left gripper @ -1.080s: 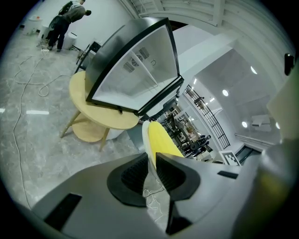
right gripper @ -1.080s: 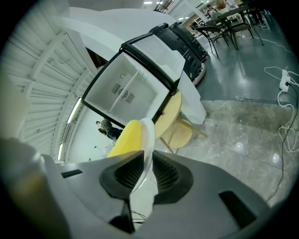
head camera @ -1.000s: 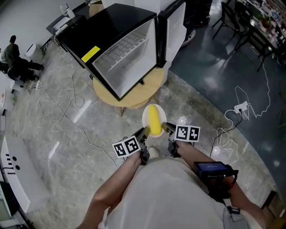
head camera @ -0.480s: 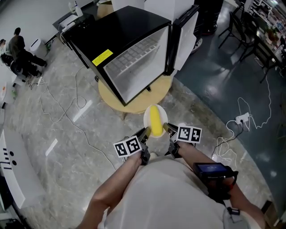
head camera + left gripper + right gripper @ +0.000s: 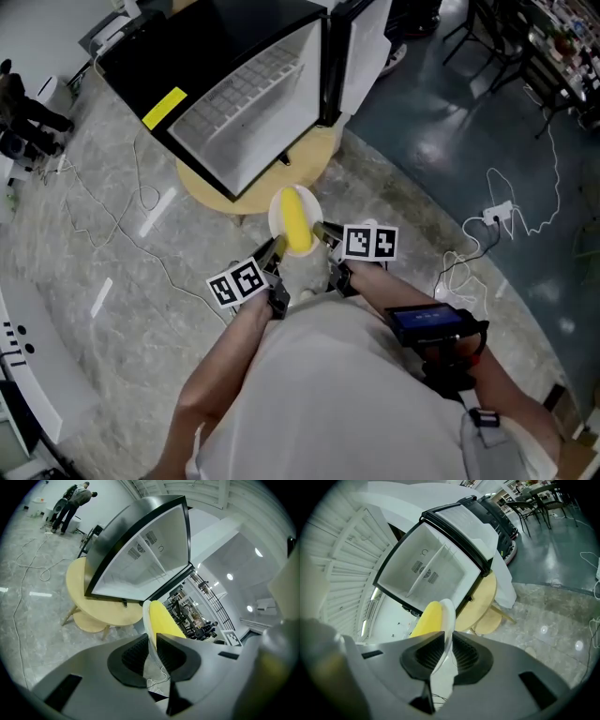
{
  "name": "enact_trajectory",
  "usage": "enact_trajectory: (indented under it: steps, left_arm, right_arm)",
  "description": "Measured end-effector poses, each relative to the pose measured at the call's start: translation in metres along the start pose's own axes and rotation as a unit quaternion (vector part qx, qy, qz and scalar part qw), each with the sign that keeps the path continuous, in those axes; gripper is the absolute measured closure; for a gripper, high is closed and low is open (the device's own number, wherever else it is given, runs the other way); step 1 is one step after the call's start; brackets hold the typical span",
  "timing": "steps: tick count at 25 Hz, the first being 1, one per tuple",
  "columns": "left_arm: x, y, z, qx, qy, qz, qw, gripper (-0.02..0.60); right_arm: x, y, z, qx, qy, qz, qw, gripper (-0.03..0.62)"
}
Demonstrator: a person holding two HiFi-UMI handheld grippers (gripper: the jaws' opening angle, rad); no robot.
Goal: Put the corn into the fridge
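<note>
Corn (image 5: pixel 297 221): yellow cob lying on a white plate (image 5: pixel 277 214). You carry it in the air ahead of you, over the floor (image 5: pixel 112 244), not yet in the fridge (image 5: pixel 234 94). The cob runs along the 12–6 line.

Left gripper (image 5: pixel 273 251): on the plate's rim at about 8 o'clock. Its jaws pinch the thin white edge, with a ribbed pad on each face.

Right gripper (image 5: pixel 324 232): on the rim at about 4 o'clock. Its jaws are likewise clamped on the plate edge.

The fridge is black outside and white inside, at 11 o'clock from the plate. It sits on a round pale-wood bench (image 5: pixel 314 161). Its door (image 5: pixel 361 47) is swung wide open on the 3 o'clock side, and a wire shelf shows within.

The floor is grey and marbled, with loose cables trailing over it. A white power strip (image 5: pixel 499 208) lies at 3 o'clock. Two people (image 5: pixel 70 506) stand well off, at 10 o'clock.
</note>
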State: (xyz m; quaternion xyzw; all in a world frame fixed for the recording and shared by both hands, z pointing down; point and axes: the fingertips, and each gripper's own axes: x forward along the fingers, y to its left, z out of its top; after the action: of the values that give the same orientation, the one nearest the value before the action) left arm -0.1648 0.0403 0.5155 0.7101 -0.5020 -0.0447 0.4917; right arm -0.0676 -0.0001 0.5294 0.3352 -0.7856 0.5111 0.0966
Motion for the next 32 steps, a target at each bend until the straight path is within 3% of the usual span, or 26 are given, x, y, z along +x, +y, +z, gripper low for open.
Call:
enact_trajectory:
  steps: [32]
  left_arm:
    - [0.106,0.01,0.054,-0.053,-0.053,0.069,0.9948,0.52]
  right_arm:
    - [0.064,-0.047,0.108,-0.046,0.097,0.047,0.993,0.542]
